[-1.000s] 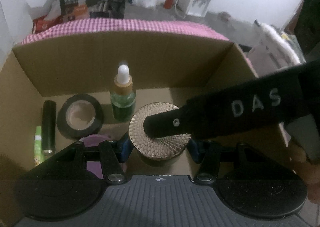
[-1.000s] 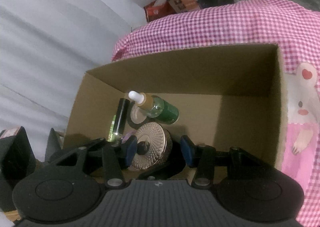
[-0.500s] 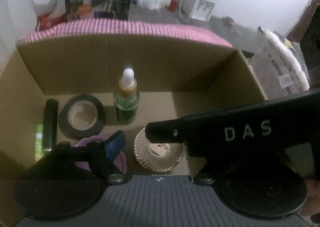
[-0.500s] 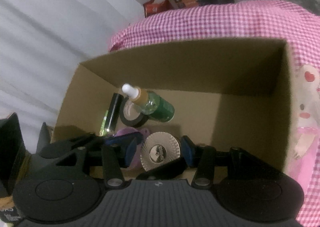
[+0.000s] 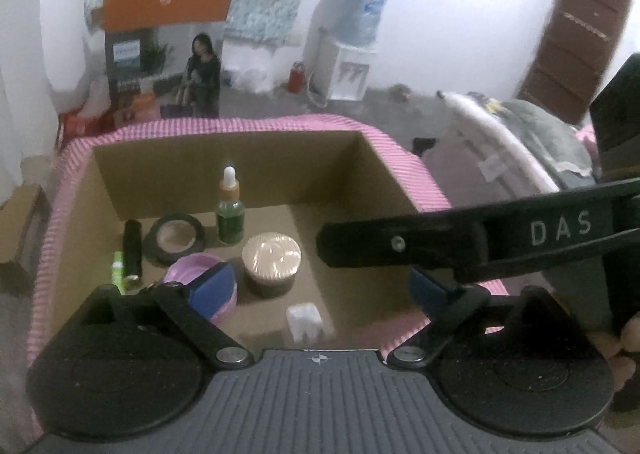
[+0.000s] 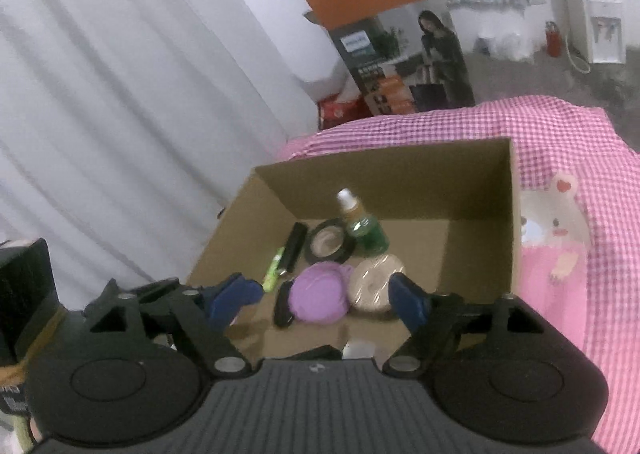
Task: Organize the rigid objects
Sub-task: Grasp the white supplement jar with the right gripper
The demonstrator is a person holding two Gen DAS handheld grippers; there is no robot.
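An open cardboard box [image 5: 224, 158] [image 6: 480, 190] holds a gold-lidded jar [image 5: 271, 256] [image 6: 376, 282], a purple round jar [image 5: 188, 274] [image 6: 318, 296], a green dropper bottle [image 5: 229, 210] [image 6: 362, 228], a black tape roll [image 5: 174, 238] [image 6: 329, 243], a black tube [image 5: 133, 248] [image 6: 294, 246], a small green tube [image 5: 117, 268] [image 6: 274, 268] and a white plug [image 5: 304, 320]. My left gripper [image 5: 322, 286] is open and empty, above the box's near side. My right gripper [image 6: 320, 296] is open and empty, also above the box; its black arm [image 5: 460, 234] crosses the left wrist view.
The box sits on a pink checked cloth [image 6: 568, 158]. A white curtain [image 6: 120, 114] hangs at the left. A printed carton [image 5: 160, 74] and a water dispenser [image 5: 352, 54] stand behind. A padded chair [image 5: 520, 142] is at the right.
The left gripper let go of the gold-lidded jar, which now stands in the box. Both grippers opened wide and rose up and back from the box.
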